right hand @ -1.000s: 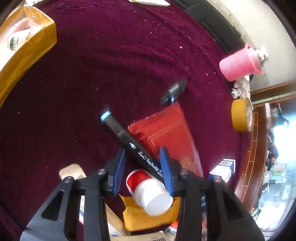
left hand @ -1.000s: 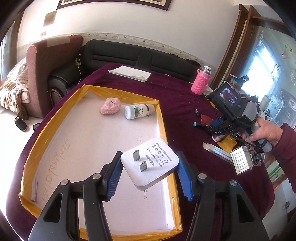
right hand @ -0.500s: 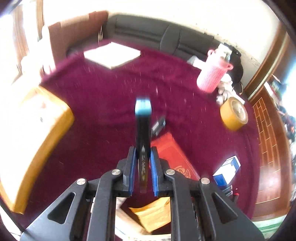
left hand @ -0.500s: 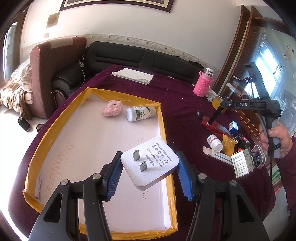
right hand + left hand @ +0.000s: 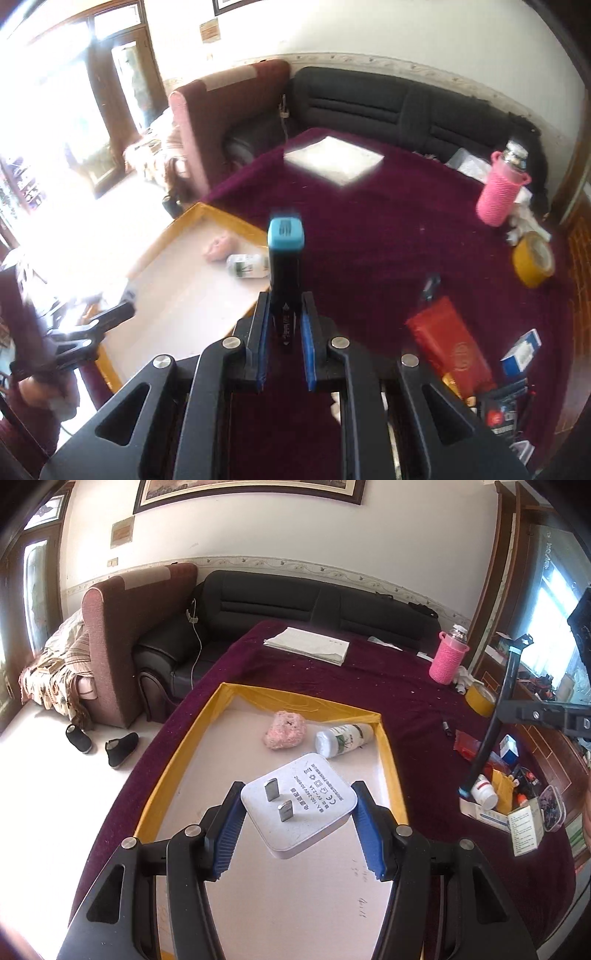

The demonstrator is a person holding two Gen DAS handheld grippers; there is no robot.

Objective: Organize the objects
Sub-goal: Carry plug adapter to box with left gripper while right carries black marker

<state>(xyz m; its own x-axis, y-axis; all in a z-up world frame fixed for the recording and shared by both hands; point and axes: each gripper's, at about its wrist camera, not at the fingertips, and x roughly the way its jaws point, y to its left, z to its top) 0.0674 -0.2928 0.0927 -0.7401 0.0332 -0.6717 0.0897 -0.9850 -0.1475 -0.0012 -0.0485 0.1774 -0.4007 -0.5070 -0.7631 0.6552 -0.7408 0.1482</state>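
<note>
My left gripper (image 5: 298, 801) is shut on a white plug adapter (image 5: 306, 812), prongs up, held above the near end of the yellow-edged tray (image 5: 388, 760). In the tray lie a pink fuzzy ball (image 5: 284, 729) and a white bottle (image 5: 343, 738) on its side. My right gripper (image 5: 285, 306) is shut on a black marker (image 5: 284, 266) with a blue cap, which sticks out forward, lifted above the maroon tablecloth (image 5: 369, 229). The left wrist view shows that marker (image 5: 495, 720) raised at the right, over the clutter.
A pink-sleeved flask (image 5: 448, 661), a yellow tape roll (image 5: 480, 699) and a white paper stack (image 5: 308, 646) sit at the table's far side. A red packet (image 5: 447, 339), a blue-white box (image 5: 521, 352) and small boxes (image 5: 517, 812) crowd the right edge. A black sofa stands behind.
My right gripper closed on the marker, lifted it off the table and tilted up toward the tray. The left gripper, still holding the adapter, drew back and rose a little.
</note>
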